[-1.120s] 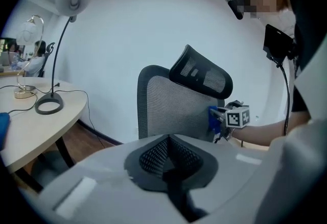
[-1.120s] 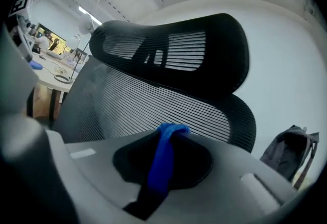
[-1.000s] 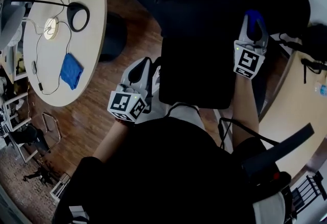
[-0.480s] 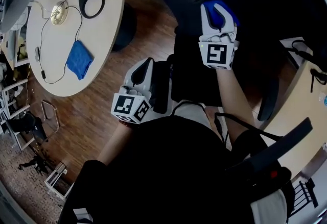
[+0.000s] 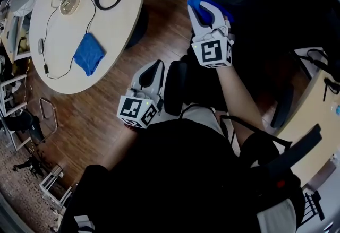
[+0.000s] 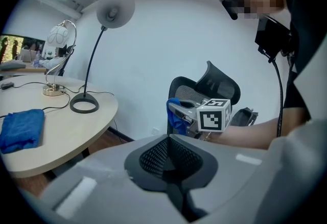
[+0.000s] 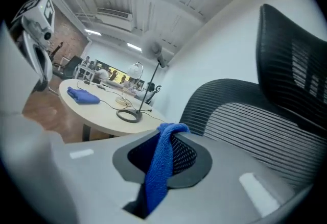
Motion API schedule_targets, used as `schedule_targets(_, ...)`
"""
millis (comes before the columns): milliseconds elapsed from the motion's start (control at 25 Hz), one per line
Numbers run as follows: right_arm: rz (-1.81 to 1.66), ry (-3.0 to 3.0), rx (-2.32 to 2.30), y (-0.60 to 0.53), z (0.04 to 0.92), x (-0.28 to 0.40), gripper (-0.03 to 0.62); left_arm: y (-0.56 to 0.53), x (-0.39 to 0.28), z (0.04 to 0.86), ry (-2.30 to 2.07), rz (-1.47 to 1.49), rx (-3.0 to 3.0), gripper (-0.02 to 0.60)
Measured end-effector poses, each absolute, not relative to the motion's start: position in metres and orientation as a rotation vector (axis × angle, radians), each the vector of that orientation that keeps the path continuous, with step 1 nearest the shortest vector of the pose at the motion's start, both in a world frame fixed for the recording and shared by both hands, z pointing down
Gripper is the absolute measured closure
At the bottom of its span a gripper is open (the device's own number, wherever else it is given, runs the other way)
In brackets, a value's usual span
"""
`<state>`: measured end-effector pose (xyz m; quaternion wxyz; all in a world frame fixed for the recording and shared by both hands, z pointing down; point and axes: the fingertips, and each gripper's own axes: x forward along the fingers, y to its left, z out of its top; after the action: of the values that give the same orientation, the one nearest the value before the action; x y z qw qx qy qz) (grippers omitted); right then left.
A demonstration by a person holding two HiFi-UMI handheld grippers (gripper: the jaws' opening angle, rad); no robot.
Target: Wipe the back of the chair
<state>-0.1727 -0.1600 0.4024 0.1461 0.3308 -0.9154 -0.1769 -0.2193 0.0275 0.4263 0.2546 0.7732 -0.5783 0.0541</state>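
Blue terry cloth [image 7: 159,167] is being pinched in my right tongs [image 5: 207,14], caught by a narrow fold, with its free end curling over the tips and the rest hanging down between the pads. My left tongs [image 5: 151,72] are pressed together on nothing, hanging low and near my body, just beside a dark padded part of the chair that I am taking for an armrest.

The chair back [image 7: 255,126] is lying just ahead of the right tongs, with the headrest [image 7: 296,59] rising above and beyond it. I cannot tell whether the cloth is touching the mesh yet.

I am judging three risks. With so thin a bite on the cloth, dragging it across ribbed mesh could be pulling it out of the tongs. With so little cloth over the tips, the hard tips could be scraping the back instead of the fabric. And since my left tongs are bracing nothing, pushing could be swinging or rolling the chair away from me.

The back is looking dark, curved and finely ribbed, a springy mesh with no marks I can make out.

A second blue cloth [image 5: 89,54] is lying on the round surface [image 5: 58,75], well off to the left of both tongs.
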Motion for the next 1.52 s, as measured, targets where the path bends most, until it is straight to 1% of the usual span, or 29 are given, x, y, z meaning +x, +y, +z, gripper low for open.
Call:
schedule_targets(80, -0.483, -2.679, 0.9, -0.148, 0.396, -0.177, 0.553, 0.027, -0.216, 0.424, -1.548, 0.148, 2.124, 0.575)
schedule_targets(160, -0.478, -2.707, 0.884, -0.135, 0.384, -0.162, 0.553, 0.026, -0.208, 0.422, -1.513, 0.155, 2.156, 0.575)
schedule_targets(280, -0.418, -2.728, 0.99, -0.124, 0.377, -0.105, 0.553, 0.021, -0.188, 0.423, -1.446, 0.173, 2.195, 0.575)
schedule_targets(360, -0.293, -2.679, 1.144, -0.125, 0.389, -0.041, 0.553, 0.017, -0.17, 0.425, -1.402, 0.19, 2.22, 0.575)
schedule_targets(480, -0.089, -2.435, 1.387, -0.133, 0.422, 0.085, 0.553, 0.01, -0.137, 0.427, -1.348, 0.195, 2.244, 0.575)
schedule_targets(600, -0.035, -2.201, 1.598, -0.149, 0.439, 0.206, 0.553, 0.001, -0.107, 0.426, -1.319, 0.178, 2.253, 0.575)
schedule_targets(680, -0.014, -2.102, 1.691, -0.161, 0.445, 0.261, 0.553, -0.003, -0.091, 0.426, -1.303, 0.192, 2.265, 0.575)
schedule_targets(760, -0.003, -2.063, 1.732, -0.175, 0.448, 0.288, 0.553, -0.005, -0.082, 0.427, -1.299, 0.215, 2.268, 0.575)
schedule_targets(880, -0.018, -2.062, 1.732, -0.195, 0.454, 0.296, 0.553, -0.009, -0.083, 0.428, -1.326, 0.238, 2.247, 0.575)
schedule_targets(1240, 0.022, -2.066, 1.845, -0.208, 0.453, 0.271, 0.556, -0.011, -0.1, 0.435, -1.408, 0.237, 2.17, 0.575)
schedule_targets(1520, -0.032, -2.115, 1.851, -0.212, 0.457, 0.215, 0.565, 0.0, -0.117, 0.435, -1.448, 0.228, 2.148, 0.575)
